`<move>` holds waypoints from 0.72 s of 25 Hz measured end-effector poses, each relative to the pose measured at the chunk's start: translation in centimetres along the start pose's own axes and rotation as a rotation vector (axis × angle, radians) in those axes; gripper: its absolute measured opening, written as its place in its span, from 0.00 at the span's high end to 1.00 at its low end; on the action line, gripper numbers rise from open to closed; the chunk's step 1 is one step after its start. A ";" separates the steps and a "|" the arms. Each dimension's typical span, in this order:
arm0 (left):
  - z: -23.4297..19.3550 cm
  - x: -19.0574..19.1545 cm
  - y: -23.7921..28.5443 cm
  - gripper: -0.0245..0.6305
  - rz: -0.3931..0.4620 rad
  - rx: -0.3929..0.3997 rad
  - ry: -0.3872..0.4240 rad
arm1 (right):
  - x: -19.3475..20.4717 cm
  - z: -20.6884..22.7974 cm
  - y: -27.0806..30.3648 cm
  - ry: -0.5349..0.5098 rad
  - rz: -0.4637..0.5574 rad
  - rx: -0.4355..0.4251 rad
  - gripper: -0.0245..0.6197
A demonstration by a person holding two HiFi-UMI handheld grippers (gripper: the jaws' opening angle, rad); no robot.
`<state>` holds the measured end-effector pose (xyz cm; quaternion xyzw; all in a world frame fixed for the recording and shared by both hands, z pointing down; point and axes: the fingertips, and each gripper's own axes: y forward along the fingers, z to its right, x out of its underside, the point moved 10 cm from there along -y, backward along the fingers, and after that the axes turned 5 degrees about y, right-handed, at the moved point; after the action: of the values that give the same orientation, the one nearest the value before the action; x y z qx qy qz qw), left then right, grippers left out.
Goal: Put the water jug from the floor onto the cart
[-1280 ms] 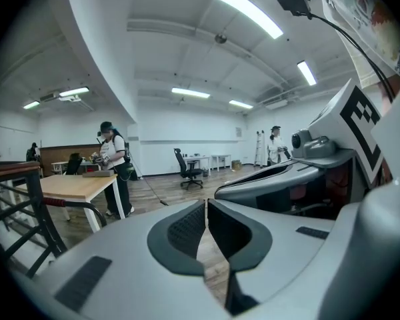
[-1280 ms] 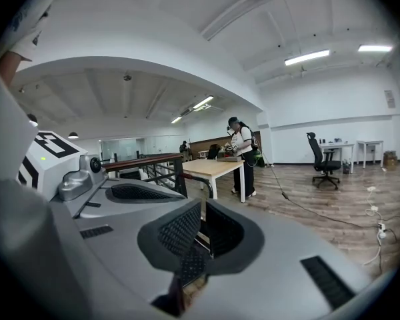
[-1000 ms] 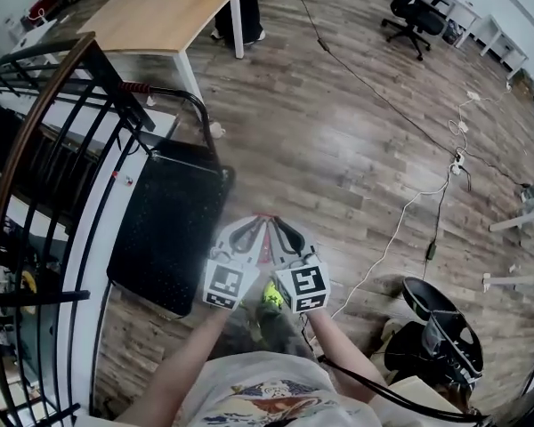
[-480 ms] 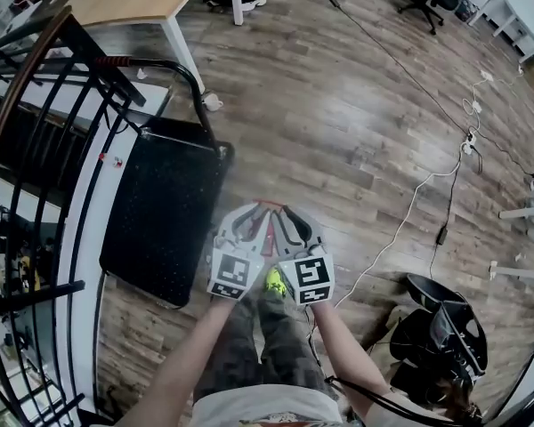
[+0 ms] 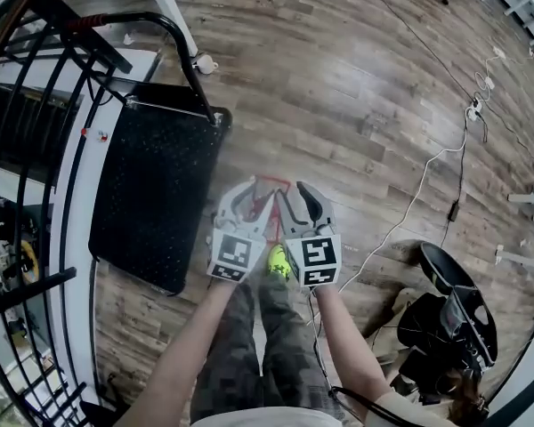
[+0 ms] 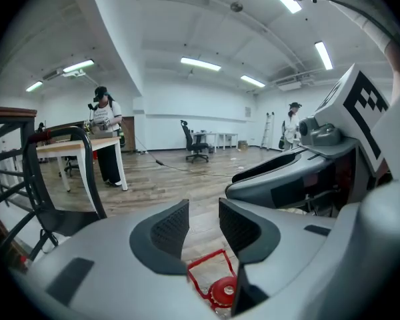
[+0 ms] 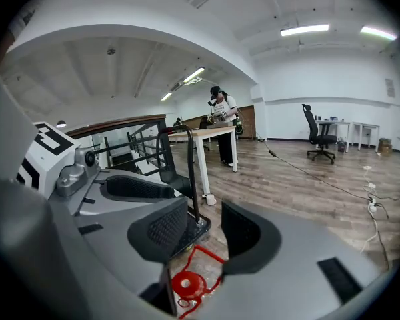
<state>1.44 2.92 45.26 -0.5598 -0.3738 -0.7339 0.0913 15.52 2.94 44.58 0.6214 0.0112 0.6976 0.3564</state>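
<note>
The water jug shows only its red cap and red carry handle on the floor, just below both grippers; its clear body is hidden. My left gripper and right gripper hang side by side over it. Both jaws have just been opening and stand open. In the left gripper view and the right gripper view nothing is between the pads, and the red handle lies under the gap. The black flat cart sits to the left, its handle bar at the far end.
A black metal railing runs along the left. A white cable crosses the wood floor at the right, near a black bag. My yellow-green shoe is under the grippers. A person stands at a far table.
Both grippers, shut and pressed together a second ago, now have their jaws spread apart. The camera has dipped toward the floor, and the red handle shows more clearly between the grippers.
</note>
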 end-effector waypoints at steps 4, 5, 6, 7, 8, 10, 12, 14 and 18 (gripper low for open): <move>-0.1 2.7 2.1 0.78 -0.012 0.001 -0.011 | 2.6 1.0 1.8 0.005 -0.004 0.007 0.74; -0.2 3.5 2.6 0.78 -0.023 -0.001 -0.015 | 3.3 1.2 2.3 0.001 -0.010 0.008 0.74; -0.2 4.3 3.2 0.78 -0.034 -0.003 -0.016 | 4.1 1.4 2.9 0.000 -0.019 0.011 0.74; -0.3 5.0 3.6 0.78 -0.046 -0.004 -0.013 | 4.9 1.5 3.5 0.002 -0.030 0.015 0.74; -0.3 5.8 4.1 0.78 -0.058 -0.003 -0.009 | 5.7 1.6 4.1 0.007 -0.043 0.020 0.73; -0.4 7.4 4.9 0.78 -0.089 0.005 -0.001 | 7.2 2.0 5.1 0.012 -0.071 0.031 0.72; -0.6 8.8 5.8 0.75 -0.123 0.014 -0.001 | 8.4 2.3 6.1 0.012 -0.100 0.038 0.71; -0.9 10.1 6.5 0.72 -0.150 0.022 -0.008 | 9.6 2.6 7.0 0.015 -0.124 0.046 0.70; -0.9 12.4 7.8 0.71 -0.183 0.034 -0.022 | 11.5 3.1 8.5 0.026 -0.158 0.055 0.69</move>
<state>0.67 0.36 59.72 -0.5296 -0.4368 -0.7265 0.0294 14.47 1.16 59.05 0.6190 0.0837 0.6748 0.3930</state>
